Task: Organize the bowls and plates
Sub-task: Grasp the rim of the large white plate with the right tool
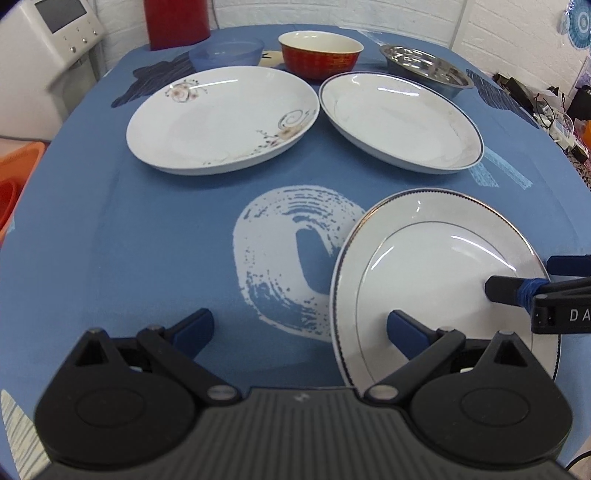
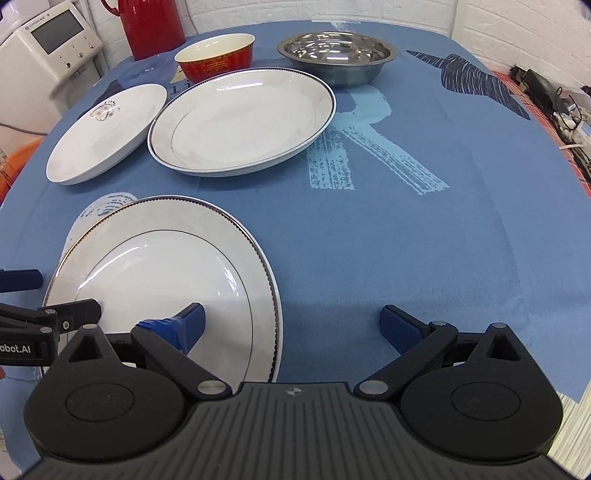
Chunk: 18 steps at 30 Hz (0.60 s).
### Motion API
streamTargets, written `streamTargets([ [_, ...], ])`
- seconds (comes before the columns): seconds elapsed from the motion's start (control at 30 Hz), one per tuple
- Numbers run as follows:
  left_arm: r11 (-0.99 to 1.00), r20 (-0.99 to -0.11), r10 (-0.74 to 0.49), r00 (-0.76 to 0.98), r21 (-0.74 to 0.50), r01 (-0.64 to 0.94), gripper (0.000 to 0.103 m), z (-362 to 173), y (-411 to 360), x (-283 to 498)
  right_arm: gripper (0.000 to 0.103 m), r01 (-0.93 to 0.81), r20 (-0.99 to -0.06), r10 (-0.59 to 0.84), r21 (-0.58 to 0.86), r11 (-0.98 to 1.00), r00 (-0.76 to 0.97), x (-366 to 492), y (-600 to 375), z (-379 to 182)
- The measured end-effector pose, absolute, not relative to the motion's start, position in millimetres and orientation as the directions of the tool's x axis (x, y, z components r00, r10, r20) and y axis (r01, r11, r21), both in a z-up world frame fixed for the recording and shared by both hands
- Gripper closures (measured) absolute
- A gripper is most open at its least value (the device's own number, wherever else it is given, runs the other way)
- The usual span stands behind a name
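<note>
A white plate with a silver beaded rim (image 1: 436, 273) (image 2: 162, 277) lies nearest on the blue tablecloth. My left gripper (image 1: 299, 328) is open, its right finger over that plate's near rim. My right gripper (image 2: 293, 321) is open too, and its left finger rests over the same plate. Each gripper shows in the other's view, at the plate's side. Further back lie a floral plate (image 1: 221, 118) (image 2: 103, 129) and a blue-rimmed plate (image 1: 399, 118) (image 2: 240, 118). Behind them stand a red bowl (image 1: 319, 53) (image 2: 218, 57), a steel bowl (image 1: 424, 64) (image 2: 336, 55) and a translucent blue bowl (image 1: 227, 53).
A red flask (image 1: 175, 22) (image 2: 151, 26) stands at the table's far left corner. A white appliance (image 1: 48, 29) sits off the table to the left, with an orange container (image 1: 14, 177) below it. Cables and clutter (image 2: 554, 103) line the right side. Bare cloth (image 2: 406, 240) spreads to the right.
</note>
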<state>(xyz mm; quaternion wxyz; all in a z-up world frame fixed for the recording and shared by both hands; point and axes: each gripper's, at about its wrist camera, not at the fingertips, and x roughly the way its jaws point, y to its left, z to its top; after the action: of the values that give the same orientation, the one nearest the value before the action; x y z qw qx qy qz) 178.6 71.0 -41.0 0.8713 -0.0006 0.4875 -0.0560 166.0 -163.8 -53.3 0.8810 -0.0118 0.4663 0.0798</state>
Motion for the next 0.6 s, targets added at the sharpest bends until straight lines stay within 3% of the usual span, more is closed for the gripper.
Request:
streamTargets([
  [0.1,0.994,-0.844,-0.1,0.528,-0.059,0.094,0.007,-41,70,176,0.024,-0.165,-0.807,0.141,0.056,0.985,0.573,158,-165,-53],
  [0.17,0.993,-0.836,-0.111,0.538,-0.068,0.1,0.015,-39,69,174,0.053,-0.175,-0.794,0.161,0.07,0.982,0.587,154,-167,-48],
  [0.2,0.991,-0.831,-0.122,0.543,-0.075,0.108,0.024,-38,69,172,0.081,-0.183,-0.788,0.21,0.126,0.975,0.579,153,-170,-45],
  [0.23,0.989,-0.826,-0.136,0.548,-0.085,0.117,0.031,-36,68,170,0.089,-0.173,-0.792,0.237,0.168,0.971,0.563,154,-172,-44],
  [0.3,0.98,-0.82,-0.19,0.54,-0.128,0.152,0.07,-31,64,167,0.092,-0.193,-0.795,0.247,0.165,0.967,0.554,153,-167,-44],
  [0.33,0.972,-0.821,-0.231,0.522,-0.167,0.167,0.079,-30,62,167,0.092,-0.198,-0.796,0.246,0.161,0.967,0.553,151,-164,-44],
  [0.47,0.969,-0.82,-0.247,0.516,-0.202,0.144,0.087,-29,63,166,0.09,-0.136,-0.786,0.28,0.247,0.96,0.551,150,-172,-45],
  [0.6,0.976,-0.825,-0.218,0.522,-0.181,0.121,0.087,-23,70,163,0.085,-0.133,-0.786,0.329,0.306,0.943,0.524,144,-164,-46],
])
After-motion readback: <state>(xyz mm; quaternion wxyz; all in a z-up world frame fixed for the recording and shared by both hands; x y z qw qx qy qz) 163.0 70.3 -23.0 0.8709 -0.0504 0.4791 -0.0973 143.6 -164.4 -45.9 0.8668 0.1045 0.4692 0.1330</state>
